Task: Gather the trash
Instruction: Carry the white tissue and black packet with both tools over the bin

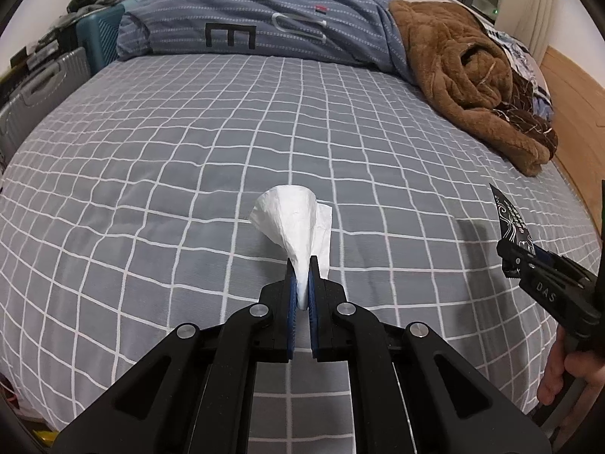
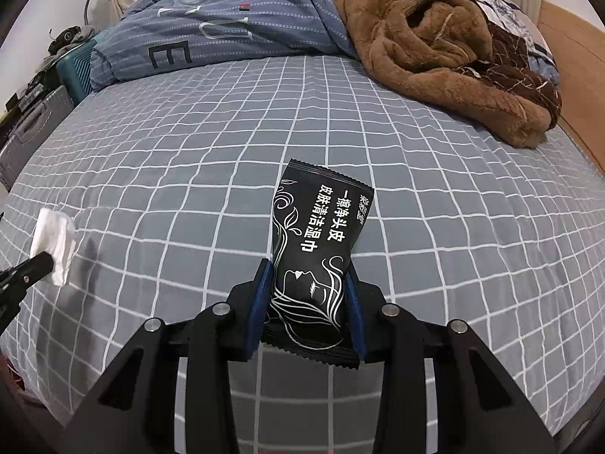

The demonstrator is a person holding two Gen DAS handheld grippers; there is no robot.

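Between the blue pads of the left tongs [image 1: 300, 278] a crumpled white tissue [image 1: 293, 219] is pinched, the jaws drawn fully together on it, and it is held clear above the bed [image 1: 151, 189]. A black wet-wipe packet [image 2: 317, 249] is clamped by the right tongs [image 2: 310, 295], jaws part-way closed against its sides, and it too is lifted off the checked sheet. Both pieces of trash are thus judged picked up; disposal is what remains. No bin or bag is shown in either view, so its place cannot be told. Farther out, a blue duvet [image 1: 264, 19] and a brown fleece [image 1: 472, 87] are heaped at the far side of the bed, and suitcases [image 1: 41, 90] are stood beside the bed.
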